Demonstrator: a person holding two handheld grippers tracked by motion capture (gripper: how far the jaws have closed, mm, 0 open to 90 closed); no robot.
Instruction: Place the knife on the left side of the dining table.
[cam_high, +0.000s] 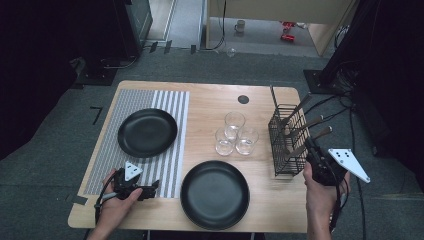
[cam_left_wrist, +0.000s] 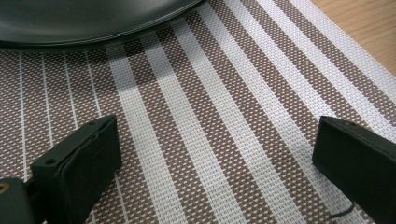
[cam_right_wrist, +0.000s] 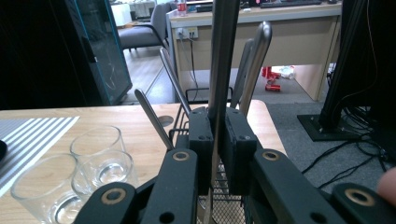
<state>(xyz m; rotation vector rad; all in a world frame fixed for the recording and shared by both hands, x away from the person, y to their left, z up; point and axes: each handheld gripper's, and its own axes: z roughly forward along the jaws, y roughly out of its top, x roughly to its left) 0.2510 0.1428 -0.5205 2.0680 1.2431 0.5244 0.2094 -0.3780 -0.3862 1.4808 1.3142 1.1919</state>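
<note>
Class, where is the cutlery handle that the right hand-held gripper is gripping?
In the high view it sits at the table's right edge, in the wire cutlery basket, clamped by the right hand-held gripper, right of the glasses.

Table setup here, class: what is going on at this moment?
A person works at a table with two grippers. The right gripper is shut on a metal utensil handle standing in the black wire rack. The left gripper rests open on the striped placemat, near a black plate. Another plate and three glasses wait nearby.
</note>
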